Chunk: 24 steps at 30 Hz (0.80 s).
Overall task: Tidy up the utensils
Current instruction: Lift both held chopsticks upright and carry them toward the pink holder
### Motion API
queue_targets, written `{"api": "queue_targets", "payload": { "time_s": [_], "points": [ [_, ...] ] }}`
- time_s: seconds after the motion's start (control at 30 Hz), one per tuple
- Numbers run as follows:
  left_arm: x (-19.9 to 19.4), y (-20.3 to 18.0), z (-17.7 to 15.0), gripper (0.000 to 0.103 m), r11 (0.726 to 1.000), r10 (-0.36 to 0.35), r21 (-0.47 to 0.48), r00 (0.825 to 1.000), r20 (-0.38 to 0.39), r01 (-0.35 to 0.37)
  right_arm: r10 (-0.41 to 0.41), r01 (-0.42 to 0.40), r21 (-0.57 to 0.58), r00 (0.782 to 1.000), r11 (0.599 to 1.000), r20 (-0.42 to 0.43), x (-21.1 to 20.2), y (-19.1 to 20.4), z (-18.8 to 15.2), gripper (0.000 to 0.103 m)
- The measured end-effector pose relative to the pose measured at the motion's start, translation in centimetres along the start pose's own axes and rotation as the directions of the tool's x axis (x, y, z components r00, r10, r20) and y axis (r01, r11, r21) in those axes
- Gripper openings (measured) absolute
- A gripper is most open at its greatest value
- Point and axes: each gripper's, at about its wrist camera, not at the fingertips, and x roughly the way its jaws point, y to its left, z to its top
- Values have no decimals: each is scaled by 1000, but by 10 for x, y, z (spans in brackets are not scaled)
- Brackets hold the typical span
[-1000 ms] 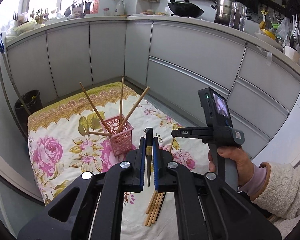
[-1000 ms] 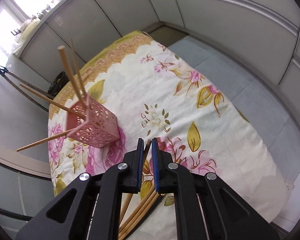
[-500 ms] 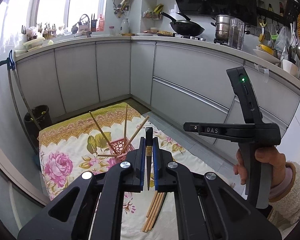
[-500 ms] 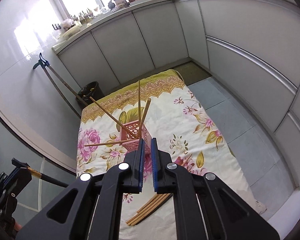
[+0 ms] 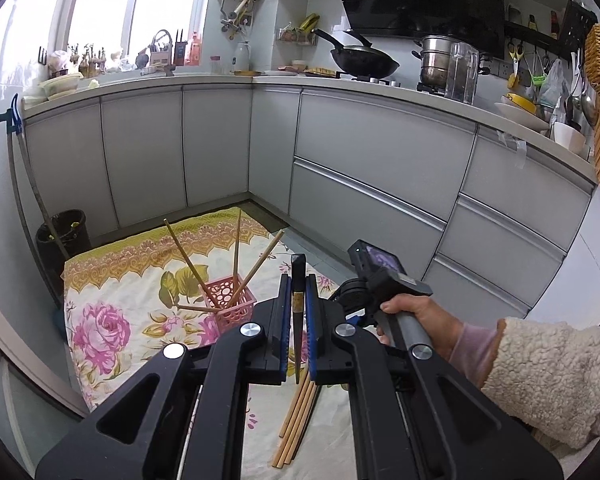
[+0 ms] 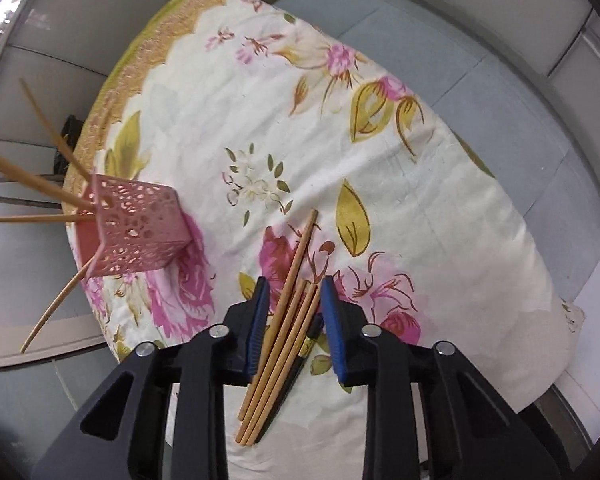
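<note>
A pink perforated holder (image 5: 229,305) (image 6: 138,232) stands on the floral cloth (image 6: 400,184) with several wooden chopsticks (image 5: 236,258) leaning out of it. My left gripper (image 5: 298,288) is shut on a dark chopstick (image 5: 298,308), held upright above the cloth, right of the holder. A bundle of loose wooden chopsticks (image 6: 284,328) (image 5: 298,416) lies flat on the cloth. My right gripper (image 6: 294,296) is open, its blue pads on either side of that bundle, just above it. The right gripper's handle and hand (image 5: 408,312) show in the left wrist view.
The cloth covers a low table in a kitchen corner. Grey cabinets (image 5: 380,152) stand behind and to the right. A black bin (image 5: 62,236) and a broom handle (image 5: 24,188) stand at the left wall. The cloth's right edge (image 6: 540,280) drops to the grey floor.
My right gripper has swung down over the loose chopsticks and opened. The left gripper has risen and tilted up, still holding the dark chopstick.
</note>
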Motion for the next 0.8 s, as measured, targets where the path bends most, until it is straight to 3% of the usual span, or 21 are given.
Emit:
{"api": "queue_targets", "payload": {
  "time_s": [0.1, 0.33, 0.47, 0.6, 0.7, 0.73, 0.8],
  "points": [
    [3, 5, -3, 6, 1000, -14, -7, 1000, 7, 14, -76, 76, -5, 996, 997, -39, 18, 11, 13, 11],
    [-1, 21, -3, 6, 999, -22, -30, 999, 30, 23, -200, 201, -8, 976, 980, -91, 45, 27, 30, 10],
    [-6, 28, -3, 6, 999, -25, -43, 999, 41, 26, -256, 255, -27, 963, 967, -78, 52, 39, 31, 10],
    [-10, 31, -3, 6, 998, -20, -54, 999, 50, 23, -271, 272, -1, 962, 962, 22, 50, 46, 18, 10],
    [-16, 31, -3, 6, 998, -12, -59, 998, 64, 16, -158, 158, 4, 981, 987, 111, 45, 41, -3, 8],
    [-17, 31, -3, 6, 998, -4, -62, 998, 68, 9, -122, 126, -21, 980, 992, 159, 39, 41, -11, 8],
    [-19, 32, -3, 6, 998, 12, -64, 997, 70, -7, -69, 100, -98, 957, 990, 281, 17, 47, -32, 8]
  ]
}}
